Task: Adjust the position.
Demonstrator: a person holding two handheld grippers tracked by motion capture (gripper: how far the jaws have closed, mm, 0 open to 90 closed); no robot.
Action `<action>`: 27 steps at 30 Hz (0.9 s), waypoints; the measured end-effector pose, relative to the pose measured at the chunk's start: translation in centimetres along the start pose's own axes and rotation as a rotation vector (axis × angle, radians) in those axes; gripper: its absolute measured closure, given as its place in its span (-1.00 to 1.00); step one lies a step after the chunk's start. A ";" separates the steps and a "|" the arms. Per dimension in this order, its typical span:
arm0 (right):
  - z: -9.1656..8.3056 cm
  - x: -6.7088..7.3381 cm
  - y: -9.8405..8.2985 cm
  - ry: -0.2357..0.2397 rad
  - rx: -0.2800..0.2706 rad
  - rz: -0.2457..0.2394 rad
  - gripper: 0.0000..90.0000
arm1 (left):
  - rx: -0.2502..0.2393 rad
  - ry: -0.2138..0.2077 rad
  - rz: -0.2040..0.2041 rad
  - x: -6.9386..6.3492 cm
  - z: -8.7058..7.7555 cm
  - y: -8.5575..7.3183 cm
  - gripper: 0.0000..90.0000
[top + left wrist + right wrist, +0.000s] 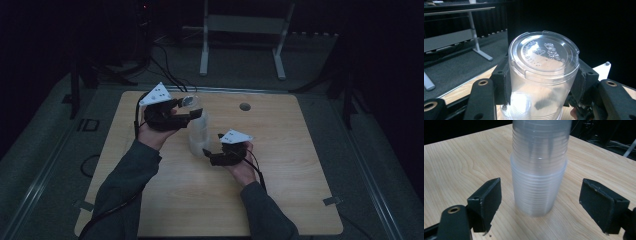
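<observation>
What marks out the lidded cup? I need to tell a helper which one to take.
On the wooden table, find the clear cup stack near the middle. The lidded cup is uppermost, clamped by the left gripper; it alone carries a flat, embossed lid.

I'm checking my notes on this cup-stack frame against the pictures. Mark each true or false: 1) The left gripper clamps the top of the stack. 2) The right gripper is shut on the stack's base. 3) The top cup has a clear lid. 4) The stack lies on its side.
1) True: the left gripper grips the cup stack near its top.
2) False: the right gripper is open, jaws apart from the base.
3) True: a clear lid is on it.
4) False: it stands upright on the table.
</observation>
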State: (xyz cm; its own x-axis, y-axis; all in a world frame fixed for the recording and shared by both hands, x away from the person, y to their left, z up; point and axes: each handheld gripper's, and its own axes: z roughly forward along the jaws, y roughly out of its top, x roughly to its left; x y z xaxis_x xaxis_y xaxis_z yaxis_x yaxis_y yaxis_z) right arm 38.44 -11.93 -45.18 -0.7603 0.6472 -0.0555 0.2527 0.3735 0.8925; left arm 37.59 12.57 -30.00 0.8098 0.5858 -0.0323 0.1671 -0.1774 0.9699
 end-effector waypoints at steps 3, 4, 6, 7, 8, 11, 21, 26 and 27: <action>-0.6 -0.3 -0.2 -0.001 0.007 0.000 -0.60 | 0.002 -0.004 0.005 -0.2 0.0 -0.1 -0.05; -0.7 -0.3 -0.3 -0.003 0.007 0.001 -0.60 | 0.002 -0.008 0.005 -0.3 0.0 -0.2 -0.05; -0.9 -0.1 -0.5 0.000 0.011 -0.004 -0.60 | 0.004 -0.013 0.002 -0.3 0.0 -0.3 -0.05; -1.0 0.0 -0.5 0.002 0.013 -0.006 -0.60 | 0.004 -0.015 0.000 -0.4 -0.1 -0.4 -0.05; -1.0 0.0 -0.5 0.002 0.013 -0.006 -0.60 | 0.004 -0.015 0.000 -0.4 -0.1 -0.4 -0.05; -1.5 0.1 -0.7 0.011 0.021 -0.013 -0.60 | 0.007 -0.019 0.002 -0.5 -0.2 -0.6 -0.05; -2.8 0.1 -0.5 0.023 0.032 -0.042 -0.59 | 0.016 -0.021 -0.005 -0.5 -0.8 -1.5 -0.04; -3.6 0.0 -0.2 0.054 0.031 -0.030 -0.53 | 0.015 -0.025 -0.011 -0.4 -1.2 -1.9 -0.04; -3.7 0.0 -0.1 0.056 0.029 -0.030 -0.53 | 0.015 -0.026 -0.011 -0.4 -1.3 -2.0 -0.04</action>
State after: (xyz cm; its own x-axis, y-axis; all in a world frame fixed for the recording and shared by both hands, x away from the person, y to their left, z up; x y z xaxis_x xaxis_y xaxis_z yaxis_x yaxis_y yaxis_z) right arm 36.24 -14.43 -43.60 -0.7997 0.5977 -0.0558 0.2463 0.4115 0.8775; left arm 36.22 13.70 -31.58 0.8221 0.5672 -0.0491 0.1843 -0.1836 0.9656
